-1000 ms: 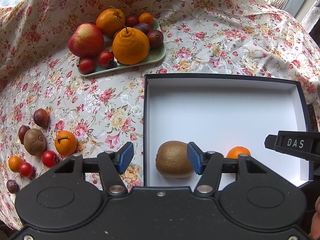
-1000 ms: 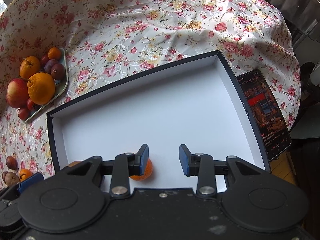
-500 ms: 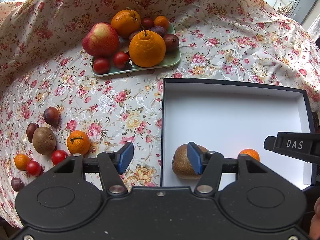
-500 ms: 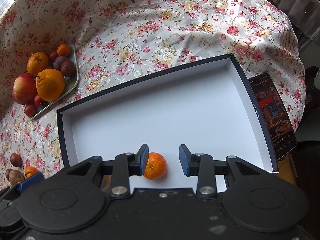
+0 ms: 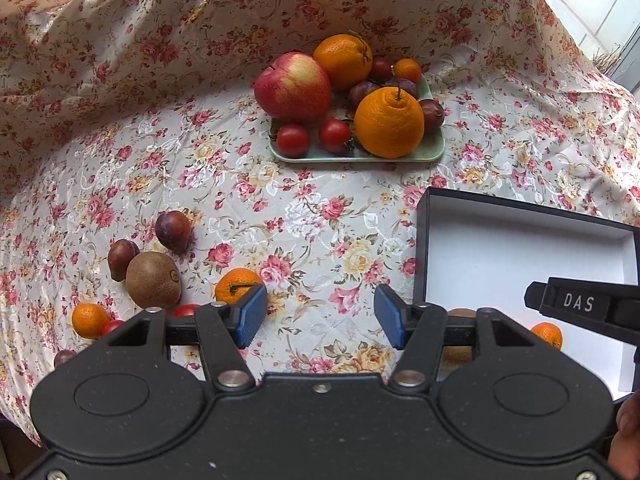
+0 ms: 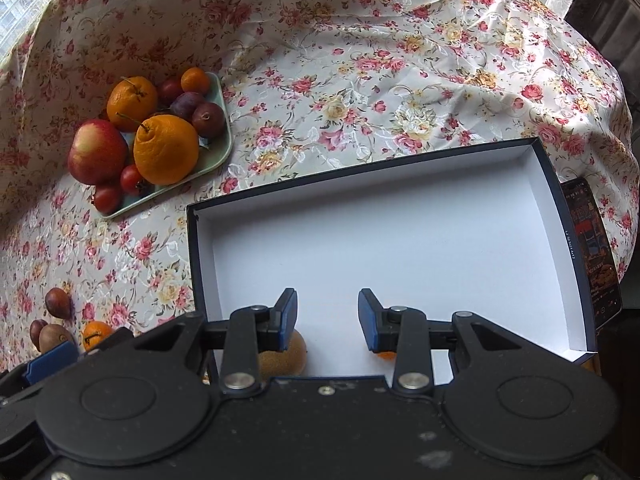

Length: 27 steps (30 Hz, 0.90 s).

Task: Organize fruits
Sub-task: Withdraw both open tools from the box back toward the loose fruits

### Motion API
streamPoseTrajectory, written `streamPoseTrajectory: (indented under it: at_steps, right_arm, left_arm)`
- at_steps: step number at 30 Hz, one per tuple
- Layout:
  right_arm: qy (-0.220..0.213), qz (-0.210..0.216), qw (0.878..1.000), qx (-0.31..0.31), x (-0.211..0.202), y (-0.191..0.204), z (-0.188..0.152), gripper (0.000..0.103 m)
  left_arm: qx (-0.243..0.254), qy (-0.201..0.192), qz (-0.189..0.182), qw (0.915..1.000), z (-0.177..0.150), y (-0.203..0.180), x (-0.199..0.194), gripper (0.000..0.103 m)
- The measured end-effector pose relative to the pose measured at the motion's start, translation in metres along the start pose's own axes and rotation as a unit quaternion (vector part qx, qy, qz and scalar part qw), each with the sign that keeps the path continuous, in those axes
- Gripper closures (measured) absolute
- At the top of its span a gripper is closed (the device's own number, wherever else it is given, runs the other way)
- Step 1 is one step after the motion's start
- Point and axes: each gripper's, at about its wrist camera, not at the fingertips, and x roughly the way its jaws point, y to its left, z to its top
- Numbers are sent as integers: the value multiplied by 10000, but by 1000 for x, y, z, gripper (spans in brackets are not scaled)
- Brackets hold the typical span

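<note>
Starting at your left, the loose fruit on the cloth waits: a kiwi [image 5: 153,279] beside a mandarin [image 5: 236,286]. The kiwi is soft and fuzzy, so pinch it gently across its middle; the mandarin is light and rolls. Your left gripper [image 5: 320,316] hangs released and empty over bare cloth, where a second ago it framed the kiwi already in the box [image 6: 400,240]. Your right gripper [image 6: 327,319], jaws parted and empty, has slid leftward above the box floor.
</note>
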Motion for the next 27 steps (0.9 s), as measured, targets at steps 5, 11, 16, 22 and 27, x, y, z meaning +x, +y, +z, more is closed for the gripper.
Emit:
streamPoseTrajectory:
  at_steps: [5, 11, 16, 22, 27]
  right_arm:
    - [3, 101, 9998, -198, 1, 29, -1, 66]
    - [18, 227, 9988, -423, 0, 63, -4, 66]
    - [53, 303, 9976, -616, 3, 91, -7, 66]
    - [128, 307, 9959, -843, 12, 122, -9, 66]
    - [160, 93, 9959, -888, 24, 123, -6, 66]
  left_arm:
    - [-251, -10, 98, 9996, 4, 30, -1, 40]
    - [-491, 2, 216, 9986, 5, 63, 1, 40]
    - [-686, 50, 293, 9972, 6, 90, 3, 40]
    - [-913, 93, 390, 9950, 5, 120, 6, 40]
    - [-1109, 155, 409, 9929, 4, 143, 7, 40]
